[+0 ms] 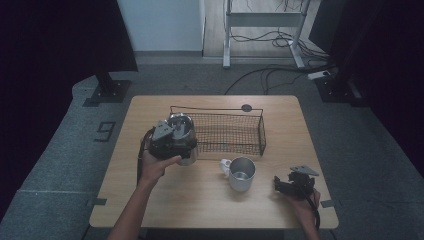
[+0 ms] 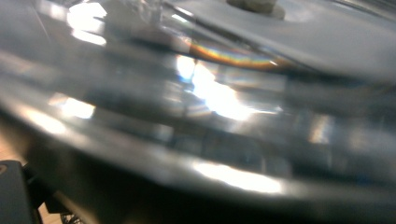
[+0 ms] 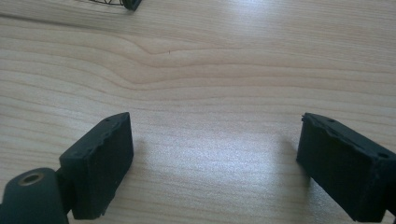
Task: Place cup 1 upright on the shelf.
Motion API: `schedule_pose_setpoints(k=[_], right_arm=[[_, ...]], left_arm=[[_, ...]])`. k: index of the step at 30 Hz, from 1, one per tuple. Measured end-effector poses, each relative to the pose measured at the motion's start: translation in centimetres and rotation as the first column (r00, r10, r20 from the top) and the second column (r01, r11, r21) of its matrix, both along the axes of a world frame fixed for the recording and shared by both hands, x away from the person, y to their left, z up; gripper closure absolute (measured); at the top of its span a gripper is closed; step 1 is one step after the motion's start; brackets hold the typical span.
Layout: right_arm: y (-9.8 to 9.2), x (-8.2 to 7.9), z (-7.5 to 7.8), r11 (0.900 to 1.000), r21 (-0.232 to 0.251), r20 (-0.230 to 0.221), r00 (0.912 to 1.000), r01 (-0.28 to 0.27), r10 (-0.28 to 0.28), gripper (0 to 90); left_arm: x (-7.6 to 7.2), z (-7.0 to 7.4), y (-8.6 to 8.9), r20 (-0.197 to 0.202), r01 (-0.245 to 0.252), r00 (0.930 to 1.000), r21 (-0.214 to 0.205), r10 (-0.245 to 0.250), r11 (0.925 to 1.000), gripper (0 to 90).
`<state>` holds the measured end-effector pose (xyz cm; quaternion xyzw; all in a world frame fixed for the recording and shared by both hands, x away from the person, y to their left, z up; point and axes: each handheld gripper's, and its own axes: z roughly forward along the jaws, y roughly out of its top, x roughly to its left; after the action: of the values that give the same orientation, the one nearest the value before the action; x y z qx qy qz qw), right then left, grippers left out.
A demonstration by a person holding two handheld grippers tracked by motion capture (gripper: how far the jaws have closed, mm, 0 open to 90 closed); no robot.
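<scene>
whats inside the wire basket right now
The wire basket looks empty across its bare mesh floor. Its left end is covered by the left gripper and its metal cup.

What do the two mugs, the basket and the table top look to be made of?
Mug in the left gripper: the held mug looks like polished metal, with bright mirror-like glare. Mug on the table: brushed silvery metal, probably steel, with a pale handle. Basket: thin black wire mesh. Table top: light wood or wood-look laminate with visible grain.
</scene>
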<state>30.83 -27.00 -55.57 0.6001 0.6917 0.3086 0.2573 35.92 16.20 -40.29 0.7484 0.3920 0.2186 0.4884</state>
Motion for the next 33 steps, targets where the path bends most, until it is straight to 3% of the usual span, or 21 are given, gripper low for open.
schedule_pose_setpoints(k=[14,33], right_arm=[[0.0,0.0,0.0,1.0000,0.000,0.000,1.0000,0.000,0.000,10.4],[-0.1,0.1,0.0,1.0000,-0.002,-0.003,1.0000,0.000,0.000,10.6]], left_arm=[[0.6,0.9,-0.5,0.020,0.014,0.9997,0.012,-0.014,0.9998,3.5],[1.9,1.7,-0.8,0.003,0.010,0.9999,0.002,-0.010,0.9999,3.6]])
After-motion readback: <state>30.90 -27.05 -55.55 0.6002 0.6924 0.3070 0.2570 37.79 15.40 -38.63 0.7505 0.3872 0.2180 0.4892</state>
